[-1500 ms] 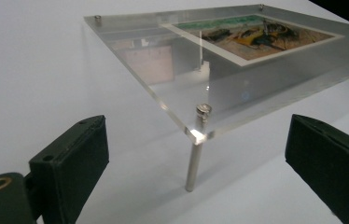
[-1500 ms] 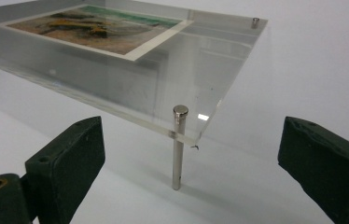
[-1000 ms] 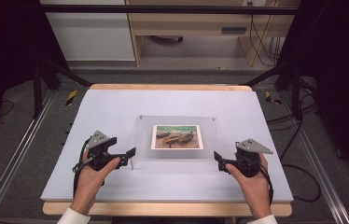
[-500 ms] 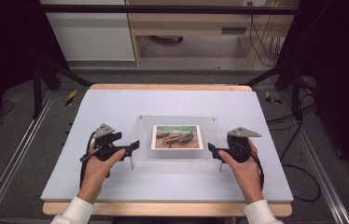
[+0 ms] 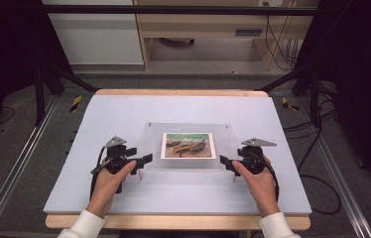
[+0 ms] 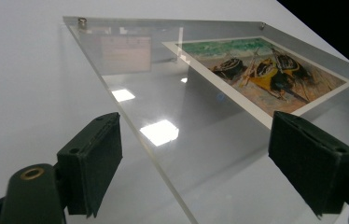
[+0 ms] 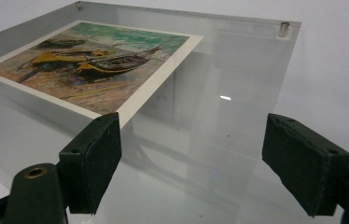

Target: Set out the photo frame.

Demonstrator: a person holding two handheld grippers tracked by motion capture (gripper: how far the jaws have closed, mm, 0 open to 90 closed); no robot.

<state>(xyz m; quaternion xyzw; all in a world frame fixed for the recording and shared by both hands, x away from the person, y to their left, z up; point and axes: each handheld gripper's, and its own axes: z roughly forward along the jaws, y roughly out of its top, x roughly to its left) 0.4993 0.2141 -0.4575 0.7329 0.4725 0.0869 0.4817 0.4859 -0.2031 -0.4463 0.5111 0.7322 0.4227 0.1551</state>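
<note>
Clear acrylic frame (image 5: 188,146) with boat print (image 5: 188,145) lies mid-surface (image 5: 124,109). Left tool (image 5: 144,161) and right tool (image 5: 224,162) flank its near corners, jaws wide, holding nothing. Risk: slick panel slipping if gripped unevenly.

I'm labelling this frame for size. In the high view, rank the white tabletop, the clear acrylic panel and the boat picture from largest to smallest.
1. White tabletop
2. Clear acrylic panel
3. Boat picture
</note>
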